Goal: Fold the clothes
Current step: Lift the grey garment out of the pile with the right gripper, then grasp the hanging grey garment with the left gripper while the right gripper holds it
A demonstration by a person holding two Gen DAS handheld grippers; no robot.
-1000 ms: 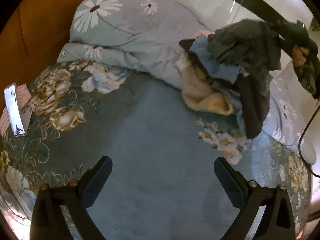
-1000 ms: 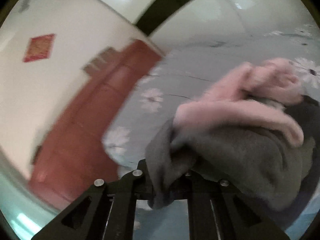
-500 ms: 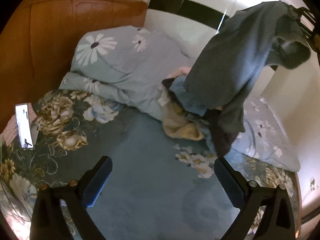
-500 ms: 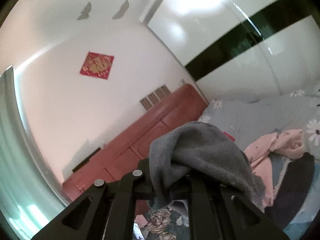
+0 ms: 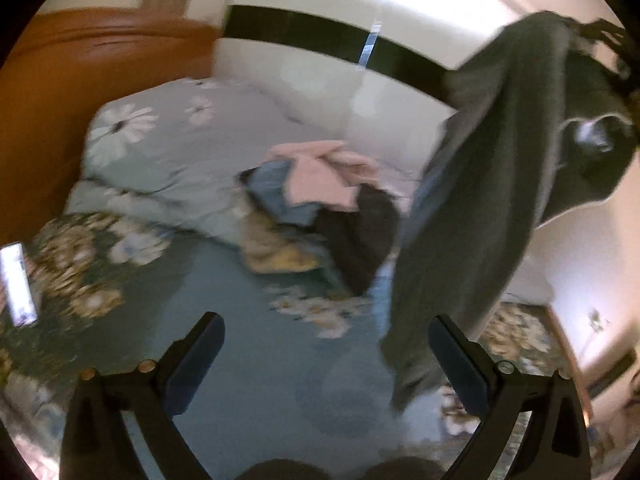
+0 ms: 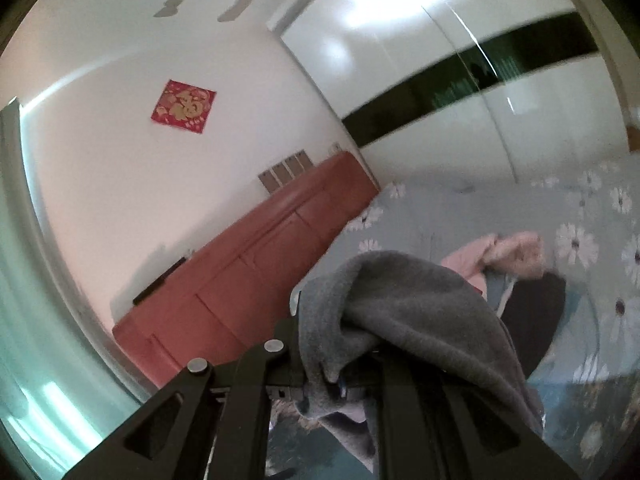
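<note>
Grey and soft, the long fleece garment [image 5: 488, 184] hangs in the air over the bed, on the right side of the left camera's view. Its top end is up high by the right claw [image 6: 340, 384], and its bottom end dangles low, just beside one finger [image 5: 460, 364] of the left claw [image 5: 326, 356]. In the right camera's view the same grey cloth is bunched over the right claw, which is pressed together and pinching it (a fold of it sticks out between the black fingers).

The left claw is spread wide and holds nothing. It is above the blue-green bedspread with big tan and white flowers [image 5: 256, 368].

Farther back on the bed lies a pile of other clothes [image 5: 316, 208]: a pink one on top, a blue one, a black one and a yellowish one, all mixed together. Behind the pile is a pale blue quilt with white daisies [image 5: 160, 152], rolled up in a lump. A brown wooden headboard [image 5: 72, 88] stands at the left, and a white wardrobe with a black stripe [image 5: 332, 44] is behind the bed. A red square paper picture [image 6: 183, 106] is on the white wall. A bright phone screen [image 5: 18, 284] lies on the bed at the far left.
</note>
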